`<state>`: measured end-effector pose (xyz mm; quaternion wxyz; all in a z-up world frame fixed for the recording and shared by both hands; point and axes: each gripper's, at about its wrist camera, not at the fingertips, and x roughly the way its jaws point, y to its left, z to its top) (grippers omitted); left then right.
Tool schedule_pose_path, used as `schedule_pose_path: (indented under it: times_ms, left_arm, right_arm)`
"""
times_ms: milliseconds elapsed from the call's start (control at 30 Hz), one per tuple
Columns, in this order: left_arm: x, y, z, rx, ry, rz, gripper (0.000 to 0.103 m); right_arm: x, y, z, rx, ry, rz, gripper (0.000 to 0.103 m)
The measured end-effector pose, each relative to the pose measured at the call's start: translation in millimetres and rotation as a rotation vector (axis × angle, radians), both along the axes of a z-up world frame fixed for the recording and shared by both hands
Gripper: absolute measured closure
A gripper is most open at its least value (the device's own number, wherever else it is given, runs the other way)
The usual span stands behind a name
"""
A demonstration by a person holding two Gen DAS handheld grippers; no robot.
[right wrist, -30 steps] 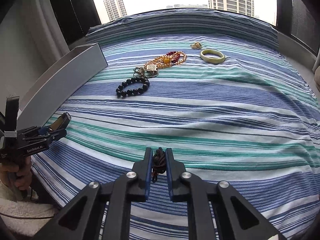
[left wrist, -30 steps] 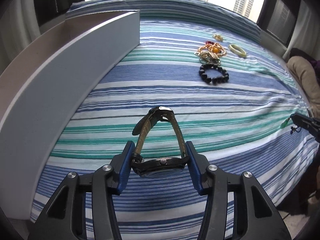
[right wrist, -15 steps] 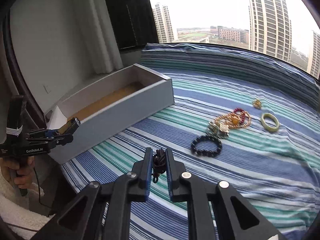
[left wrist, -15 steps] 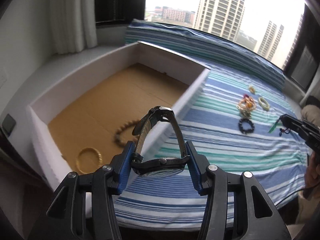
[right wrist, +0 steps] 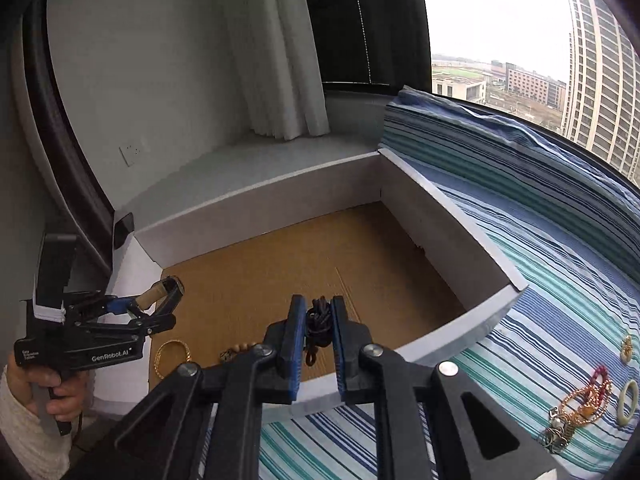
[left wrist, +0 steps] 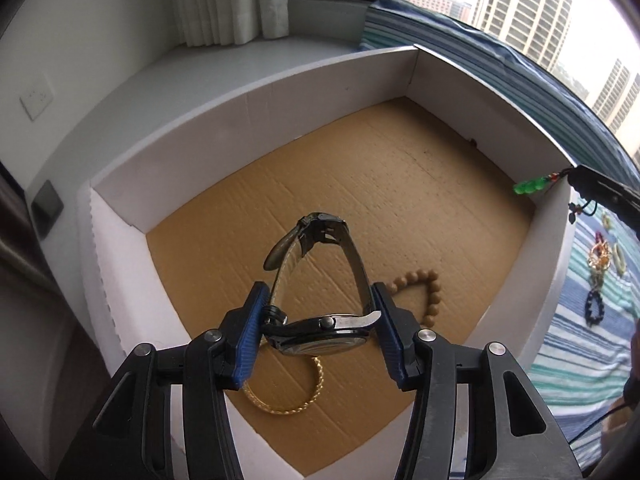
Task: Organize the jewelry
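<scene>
Watch (left wrist: pixel 320 320): held over the box (left wrist: pixel 256 92) above its cardboard floor — a rigid, fairly heavy metal case with a bendy buckled strap looping up.
Left claw (left wrist: pixel 318 326): clamped on the watch across the case; this looks the firmest place to hold, since the strap would flex and slide.
Cord (right wrist: pixel 318 322): a dark knotted bundle, soft and light, with a green pendant (left wrist: pixel 530 186) dangling — probably brittle, so set it down gently.
Right claw (right wrist: pixel 316 336): pinched tight on the cord, near the box's front wall.
Already in the box: gold bangle (left wrist: pixel 288 396), tan bead bracelet (left wrist: pixel 424 292).
Bed (right wrist: pixel 560 264): more jewelry lies waiting.
</scene>
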<state>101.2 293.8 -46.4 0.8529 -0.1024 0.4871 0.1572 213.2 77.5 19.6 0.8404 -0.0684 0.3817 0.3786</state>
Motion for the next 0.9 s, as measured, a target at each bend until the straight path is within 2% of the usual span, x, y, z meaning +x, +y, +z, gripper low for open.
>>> schedule_pose_path:
  times_ms: [67,100,133,167,233,333,433,500,533,667,833,900]
  left_arm:
    - [-1,1,0,0.027,-0.008,0.013,0.033]
    - [-3,3,3,0.034,-0.02,0.021,0.03]
    - [-7,4,6,0.037,-0.035,0.027,0.026]
    - [-10,6,10,0.037,-0.049,0.031,0.025]
    - [-18,4,18,0.037,-0.073,0.038,0.023]
    - [-32,-8,31,0.032,-0.115,0.025,0.019]
    - [-45,-38,43,0.034,-0.158,-0.026,0.014]
    - [-54,-64,47,0.028,-0.178,-0.075,0.011]
    - [-58,-79,47,0.02,-0.184,-0.102,0.01]
    - [-69,-142,28,-0.022,-0.17,-0.228,0.008]
    - [-70,-214,-18,-0.073,-0.068,-0.374,0.008]
    - [-70,-236,-35,-0.07,-0.046,-0.422,0.008]
  right_arm:
    - [8,9,-9,0.005,0.024,-0.011,0.089]
    - [10,9,-11,0.007,0.026,-0.021,0.083]
    - [9,7,-9,0.018,0.023,-0.037,0.069]
    - [6,2,-6,0.044,0.022,-0.053,0.065]
    - [-2,-12,2,0.084,0.016,-0.064,0.063]
    - [-17,-39,15,0.092,-0.037,-0.092,0.061]
    - [-44,-76,17,0.072,-0.079,-0.13,0.052]
    - [-55,-91,15,0.06,-0.088,-0.141,0.051]
    - [-77,-119,5,0.024,-0.1,-0.169,0.051]
    - [-123,-184,-31,-0.06,-0.104,-0.279,0.051]
    - [-169,-265,-84,-0.121,-0.005,-0.493,0.051]
    - [-185,-292,-101,-0.151,0.016,-0.571,0.051]
